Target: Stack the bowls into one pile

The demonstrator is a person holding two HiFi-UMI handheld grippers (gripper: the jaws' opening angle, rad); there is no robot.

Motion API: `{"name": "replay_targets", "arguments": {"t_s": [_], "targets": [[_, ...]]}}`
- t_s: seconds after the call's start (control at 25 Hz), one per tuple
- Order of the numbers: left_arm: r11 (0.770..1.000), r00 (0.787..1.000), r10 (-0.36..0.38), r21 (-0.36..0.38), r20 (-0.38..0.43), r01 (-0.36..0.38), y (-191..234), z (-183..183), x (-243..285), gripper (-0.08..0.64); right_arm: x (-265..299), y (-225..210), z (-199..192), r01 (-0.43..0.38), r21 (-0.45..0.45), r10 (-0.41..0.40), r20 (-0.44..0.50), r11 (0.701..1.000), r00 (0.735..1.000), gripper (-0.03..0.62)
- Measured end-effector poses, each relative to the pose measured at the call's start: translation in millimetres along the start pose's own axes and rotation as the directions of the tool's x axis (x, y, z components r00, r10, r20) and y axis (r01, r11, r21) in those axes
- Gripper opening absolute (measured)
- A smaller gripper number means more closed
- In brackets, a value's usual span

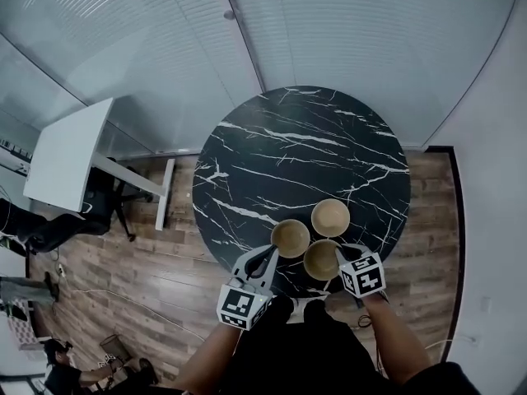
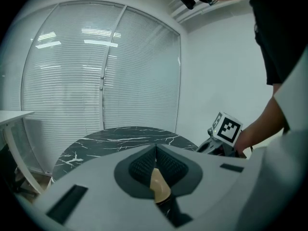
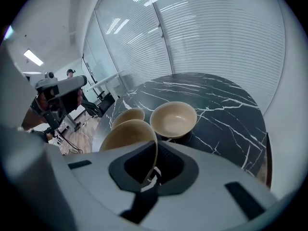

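Near bowl (image 1: 321,259) at the table's (image 1: 296,146) near edge, tilted, rim pinched in the right gripper (image 3: 153,170), jaws nearly together. Left bowl (image 1: 290,238) just beside it, rim clamped between the left gripper's (image 2: 156,173) jaws. Far bowl (image 1: 330,217) sits free, upright. All 3 unstacked.

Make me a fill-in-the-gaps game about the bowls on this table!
1. The round table is black with ___ veins.
2. You can count ___ tan bowls.
3. The right gripper has its jaws shut on the ___ of the nearest bowl.
4. The left gripper also pinches a ___.
Missing words: white; three; rim; bowl.
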State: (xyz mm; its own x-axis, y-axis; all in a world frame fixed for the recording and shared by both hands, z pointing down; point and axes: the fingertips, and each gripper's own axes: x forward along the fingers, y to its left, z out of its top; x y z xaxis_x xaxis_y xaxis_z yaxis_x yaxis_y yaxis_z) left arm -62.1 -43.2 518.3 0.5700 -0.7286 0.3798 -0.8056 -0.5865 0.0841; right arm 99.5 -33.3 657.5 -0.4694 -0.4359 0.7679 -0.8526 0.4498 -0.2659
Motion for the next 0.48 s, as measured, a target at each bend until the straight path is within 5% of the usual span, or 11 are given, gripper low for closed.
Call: {"name": "replay_targets", "arguments": {"t_s": [0.48], "targets": [[1.0,1.0,0.019,-0.006,0.013,-0.019,17,7,0,0.014,-10,-35,48,0.071,0.013,-0.072,0.064,0.997,0.995,0.021]]}}
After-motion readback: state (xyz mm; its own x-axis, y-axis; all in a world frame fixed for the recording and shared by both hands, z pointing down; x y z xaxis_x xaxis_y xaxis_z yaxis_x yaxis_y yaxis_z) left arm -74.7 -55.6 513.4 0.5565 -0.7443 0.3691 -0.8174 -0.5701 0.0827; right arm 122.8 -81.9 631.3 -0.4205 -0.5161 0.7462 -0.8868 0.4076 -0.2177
